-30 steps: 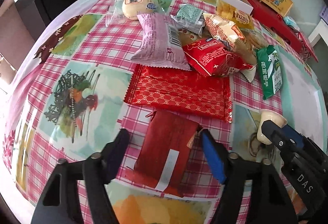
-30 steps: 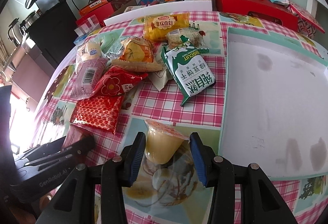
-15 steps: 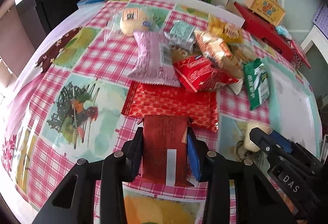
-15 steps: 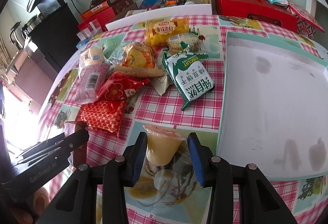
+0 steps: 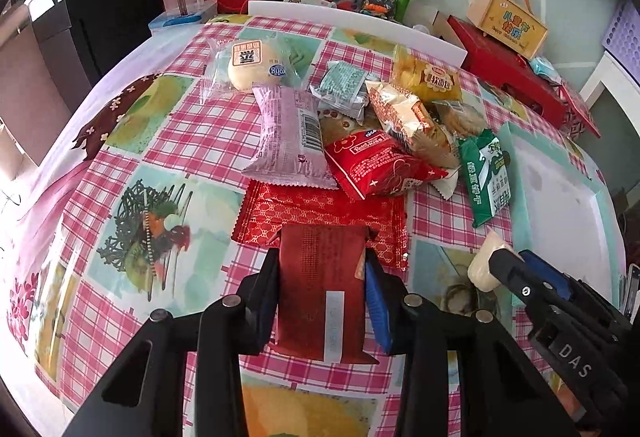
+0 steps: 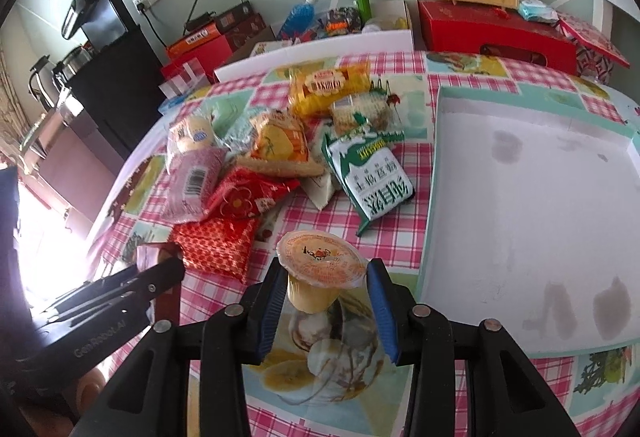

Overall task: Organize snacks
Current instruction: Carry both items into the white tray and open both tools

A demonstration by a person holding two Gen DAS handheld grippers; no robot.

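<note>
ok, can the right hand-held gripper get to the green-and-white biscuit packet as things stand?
Probably not yet: the right hand-held gripper is closed on the yellow jelly cup with the orange foil lid. The green-and-white biscuit packet lies uncovered just ahead.

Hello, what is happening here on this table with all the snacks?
A person is sorting snacks with two handheld grippers. The left gripper has its jaws closed on a dark red packet. The right gripper holds a yellow jelly cup between its jaws. The other snacks lie in a pile on the checked tablecloth. The white tray beside them holds no snacks.
</note>
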